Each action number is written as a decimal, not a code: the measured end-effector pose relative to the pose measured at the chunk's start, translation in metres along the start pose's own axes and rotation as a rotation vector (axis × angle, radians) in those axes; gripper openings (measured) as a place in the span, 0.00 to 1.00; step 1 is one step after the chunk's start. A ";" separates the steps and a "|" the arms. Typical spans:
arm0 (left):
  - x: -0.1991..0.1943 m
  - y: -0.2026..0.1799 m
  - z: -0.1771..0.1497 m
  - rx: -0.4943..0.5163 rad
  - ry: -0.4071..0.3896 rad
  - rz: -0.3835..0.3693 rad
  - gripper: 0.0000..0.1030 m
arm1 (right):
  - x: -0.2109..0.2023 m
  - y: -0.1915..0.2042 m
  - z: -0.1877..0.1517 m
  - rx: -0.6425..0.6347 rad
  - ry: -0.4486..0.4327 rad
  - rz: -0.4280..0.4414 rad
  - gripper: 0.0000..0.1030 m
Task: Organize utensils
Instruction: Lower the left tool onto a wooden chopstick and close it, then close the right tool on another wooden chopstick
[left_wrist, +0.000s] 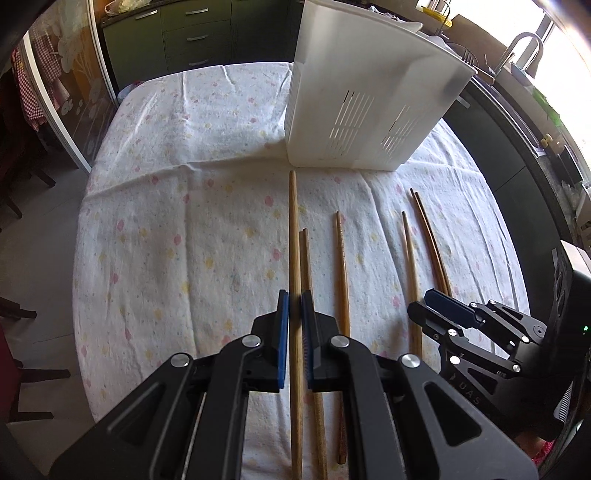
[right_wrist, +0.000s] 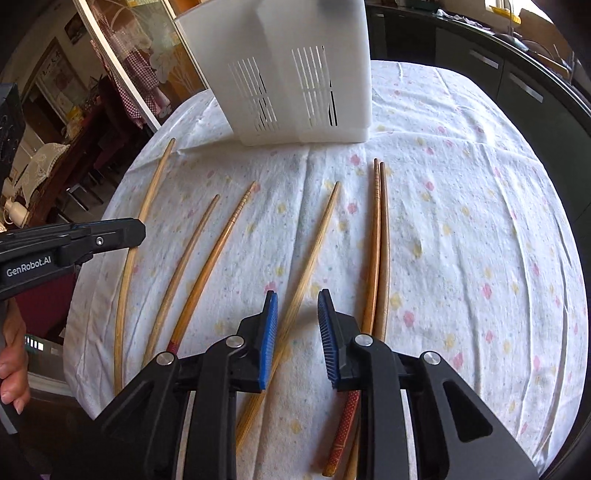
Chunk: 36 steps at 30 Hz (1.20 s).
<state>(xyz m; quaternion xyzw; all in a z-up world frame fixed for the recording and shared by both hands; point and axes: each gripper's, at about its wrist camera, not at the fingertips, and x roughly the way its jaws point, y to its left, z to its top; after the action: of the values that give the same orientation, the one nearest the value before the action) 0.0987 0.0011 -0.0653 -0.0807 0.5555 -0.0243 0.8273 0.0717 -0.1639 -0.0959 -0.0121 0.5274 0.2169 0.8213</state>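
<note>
A person's two handheld tools work a row of wooden chopsticks on a cloth-covered counter (left_wrist: 177, 206); the left gripper (left_wrist: 294, 299) is clamped on the longest chopstick (left_wrist: 294, 240), its blue pads pressed to either side of the shaft, which runs straight ahead along the gripper's line toward the white slotted utensil holder (left_wrist: 354, 110) standing at the far side of the counter; the holder's near corner sits just beyond that stick's far tip, so the coming move looks like a lift and a carry forward along the stick's own axis; the right gripper (right_wrist: 297, 332) hangs partly open over a pale chopstick (right_wrist: 314, 251) that lies on the cloth between its pads, neither pad yet touching it; that stick slants from near left to far right across the gripper's line, so the wrist may want a slight turn before the pads can meet it squarely; a pair of darker chopsticks (right_wrist: 378, 229) lies side by side just right of it, one with a red patterned end, and two more curve-looking sticks lie to the left; the white cloth is wrinkled and dotted with pink and yellow flowers; dark green cabinets (left_wrist: 177, 33) and a tap at a bright window ring the kitchen.
</note>
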 end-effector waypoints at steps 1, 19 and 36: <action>-0.001 0.001 -0.001 -0.001 -0.002 -0.004 0.07 | 0.001 0.003 0.001 -0.005 -0.005 -0.013 0.24; -0.008 0.005 -0.004 0.000 -0.042 -0.028 0.07 | 0.009 0.019 -0.001 0.028 -0.060 -0.133 0.10; -0.052 -0.001 -0.001 0.042 -0.159 -0.039 0.07 | -0.085 -0.016 -0.001 0.107 -0.293 0.217 0.07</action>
<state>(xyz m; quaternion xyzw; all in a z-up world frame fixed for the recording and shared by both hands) 0.0783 0.0063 -0.0179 -0.0759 0.4859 -0.0453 0.8695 0.0473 -0.2075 -0.0252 0.1206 0.4110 0.2753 0.8607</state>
